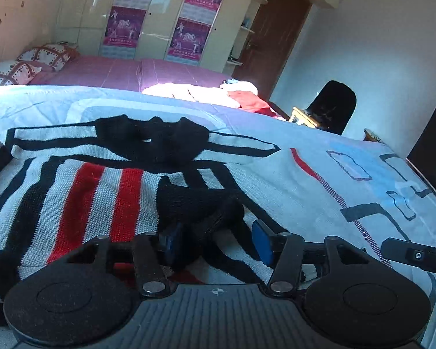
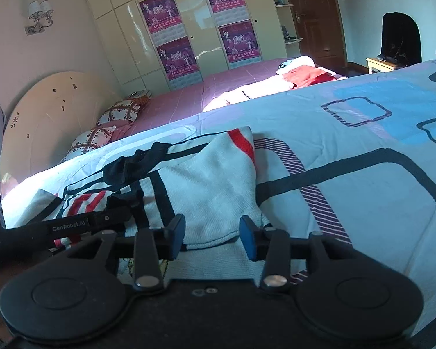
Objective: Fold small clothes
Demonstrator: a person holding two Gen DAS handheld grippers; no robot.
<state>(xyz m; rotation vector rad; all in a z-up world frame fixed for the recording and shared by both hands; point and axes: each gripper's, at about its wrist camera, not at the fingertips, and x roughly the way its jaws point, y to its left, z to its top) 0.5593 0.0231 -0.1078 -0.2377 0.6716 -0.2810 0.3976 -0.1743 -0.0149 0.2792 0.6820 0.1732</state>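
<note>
Pink bed with patterned pillows, postered wardrobe, brown door

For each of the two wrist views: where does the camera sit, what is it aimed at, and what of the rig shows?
Left wrist: on the left gripper, angled down over the striped sweater; the right gripper's finger enters at the right edge.
Right wrist: on the right gripper, angled down at the sweater's folded white part; the left gripper's black arm enters from the left.
Shared: sweater, patterned bedspread, postered wardrobe, door, black chair.

Bed w/ blue patterned cover; 1 striped knit sweater lies on it.
</note>
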